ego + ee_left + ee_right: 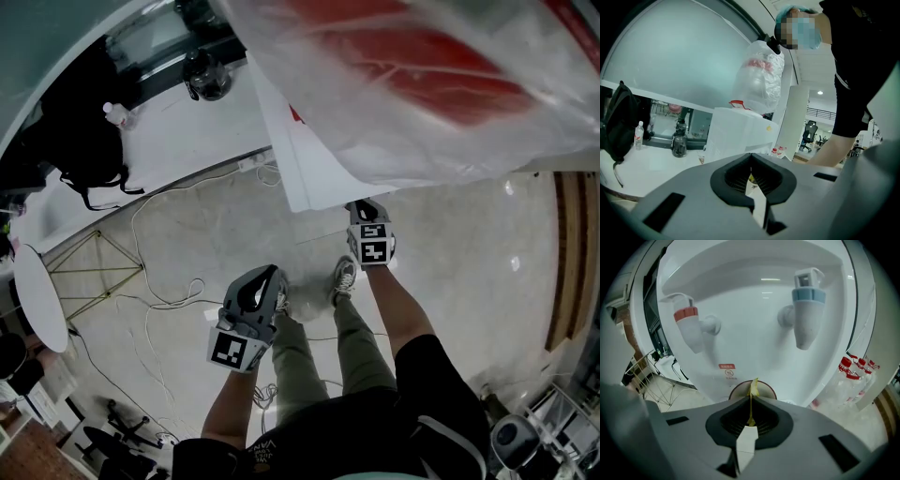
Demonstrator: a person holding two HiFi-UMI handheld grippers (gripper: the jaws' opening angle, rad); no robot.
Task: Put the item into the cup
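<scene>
In the right gripper view my right gripper (750,405) is shut on a thin yellow strip (753,387) that stands upright between the jaws. Just beyond it, a brown-rimmed cup (768,391) sits in the recess of a white water dispenser (754,348); the strip's tip is over the cup's mouth. The head view shows the right gripper (367,214) up against the dispenser's front. My left gripper (270,281) hangs lower and to the left, over the floor. Its jaws (751,158) stand closed, with only a small yellowish speck in the gap.
A red tap (689,326) and a blue tap (806,310) hang above the cup. Red-capped bottles (855,369) stand right of the dispenser. A bagged water jug (759,79) tops it. A long white table (187,141) carries a dark bottle (206,75) and a black backpack (89,122). Cables (169,300) lie on the floor.
</scene>
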